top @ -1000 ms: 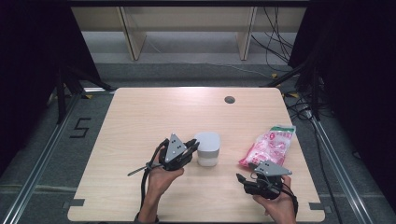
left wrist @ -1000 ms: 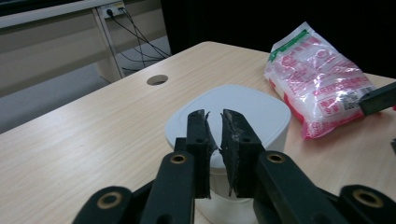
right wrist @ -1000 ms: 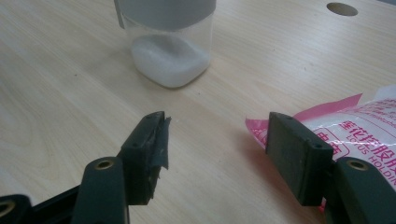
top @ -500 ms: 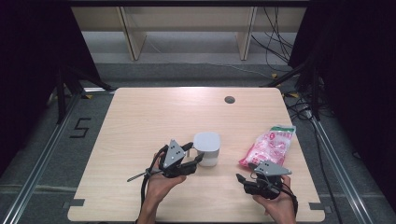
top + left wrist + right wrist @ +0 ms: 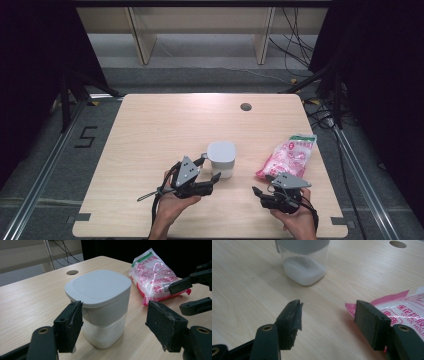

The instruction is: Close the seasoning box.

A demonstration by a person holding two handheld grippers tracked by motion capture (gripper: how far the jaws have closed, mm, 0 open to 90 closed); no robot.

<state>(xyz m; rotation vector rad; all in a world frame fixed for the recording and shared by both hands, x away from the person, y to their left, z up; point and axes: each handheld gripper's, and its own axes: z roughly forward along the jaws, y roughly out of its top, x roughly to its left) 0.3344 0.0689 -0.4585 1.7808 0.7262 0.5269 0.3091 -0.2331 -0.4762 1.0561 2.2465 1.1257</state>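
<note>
Left gripper: released, jaws flanking the jar.
Right gripper: released, beside the bag.
Risk: off-centre squeeze could tip the jar.

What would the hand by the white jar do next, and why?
Probably close the left gripper on the jar: its open jaws already stand on either side of the jar, not touching. The right gripper waits open beside the pink bag.

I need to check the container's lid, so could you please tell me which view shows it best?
The left gripper view: the whole white lid shows close up, seated on the container. The high view shows it small from above; the right gripper view catches just its lower edge.
</note>
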